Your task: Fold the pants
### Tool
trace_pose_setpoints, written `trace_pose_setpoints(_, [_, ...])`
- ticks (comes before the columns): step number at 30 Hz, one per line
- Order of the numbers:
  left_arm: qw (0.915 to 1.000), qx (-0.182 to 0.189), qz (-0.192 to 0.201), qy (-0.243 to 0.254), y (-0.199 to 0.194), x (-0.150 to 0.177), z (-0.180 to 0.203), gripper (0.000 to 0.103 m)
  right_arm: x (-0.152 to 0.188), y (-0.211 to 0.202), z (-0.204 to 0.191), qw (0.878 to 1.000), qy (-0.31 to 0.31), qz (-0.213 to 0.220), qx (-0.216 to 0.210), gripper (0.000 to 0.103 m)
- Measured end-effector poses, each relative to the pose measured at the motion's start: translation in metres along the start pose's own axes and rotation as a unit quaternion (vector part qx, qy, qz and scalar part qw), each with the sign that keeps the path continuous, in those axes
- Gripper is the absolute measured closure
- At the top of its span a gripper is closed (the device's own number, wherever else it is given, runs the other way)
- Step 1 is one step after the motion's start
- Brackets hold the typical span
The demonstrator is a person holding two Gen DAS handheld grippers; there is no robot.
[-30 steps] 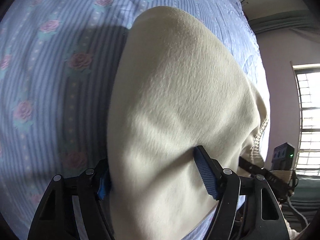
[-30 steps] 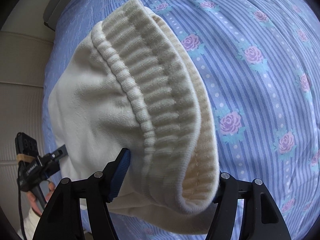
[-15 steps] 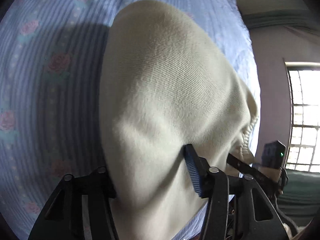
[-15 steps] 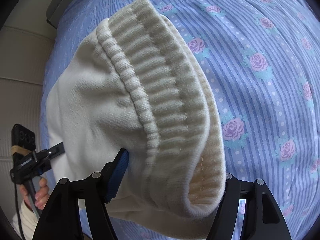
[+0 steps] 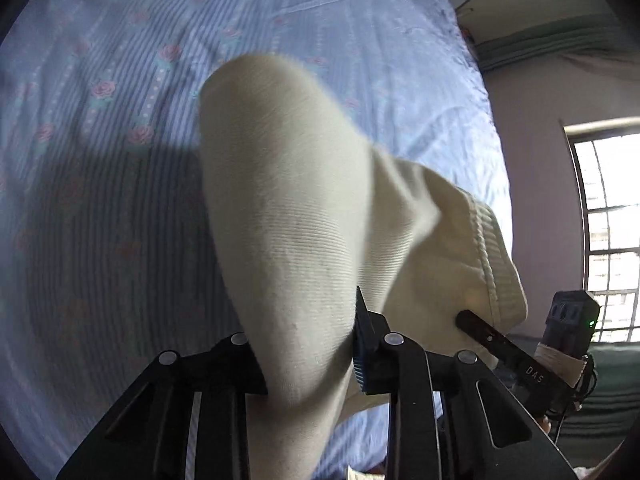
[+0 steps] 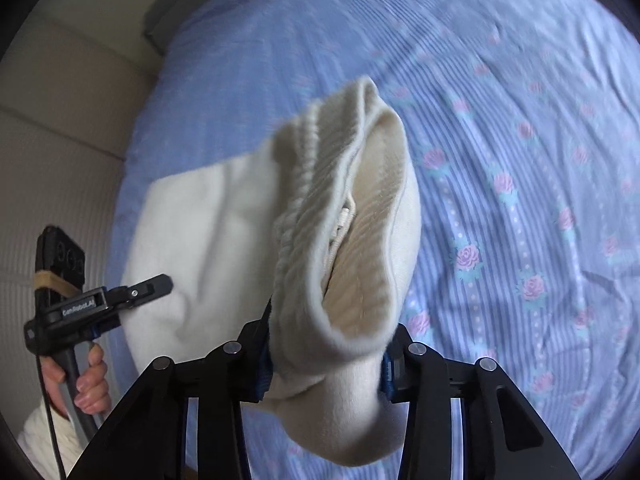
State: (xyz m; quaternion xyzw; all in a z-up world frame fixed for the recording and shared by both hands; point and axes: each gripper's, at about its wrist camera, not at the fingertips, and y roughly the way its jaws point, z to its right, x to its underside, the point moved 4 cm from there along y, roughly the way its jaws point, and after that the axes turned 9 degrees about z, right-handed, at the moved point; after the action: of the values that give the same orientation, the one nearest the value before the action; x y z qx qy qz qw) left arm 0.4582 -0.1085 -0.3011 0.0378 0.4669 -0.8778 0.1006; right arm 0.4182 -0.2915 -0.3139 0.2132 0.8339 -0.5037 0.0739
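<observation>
The cream knit pants (image 5: 288, 216) hang in the air above the bed. My left gripper (image 5: 304, 360) is shut on the plain fabric end of them. My right gripper (image 6: 326, 356) is shut on the ribbed waistband end (image 6: 348, 216), where a drawstring shows inside the opening. The right gripper also shows in the left wrist view (image 5: 516, 354) at the lower right, and the left gripper shows in the right wrist view (image 6: 120, 296) at the lower left, held by a hand. The fabric stretches between the two grippers.
A blue striped bedsheet with pink roses (image 6: 520, 160) covers the bed under the pants. A beige wall (image 6: 60, 140) stands to the left of the bed in the right wrist view. A bright window (image 5: 608, 232) is on the right in the left wrist view.
Both grippers have closed tighter on the pants and lifted them higher off the sheet. The pants look smaller and more bunched, and more of the bed shows.
</observation>
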Motion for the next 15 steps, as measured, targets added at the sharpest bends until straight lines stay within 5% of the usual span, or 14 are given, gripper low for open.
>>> trace_pose_setpoints(6, [0.9998, -0.001, 0.011, -0.014, -0.063, 0.054, 0.001, 0.075, 0.043, -0.063, -0.022, 0.999, -0.031, 0.003, -0.029, 0.062])
trace_pose_setpoints(15, [0.9925, -0.037, 0.091, -0.073, -0.171, 0.161, -0.026, 0.075, 0.117, -0.122, -0.073, 0.989, -0.109, -0.032, -0.09, 0.062])
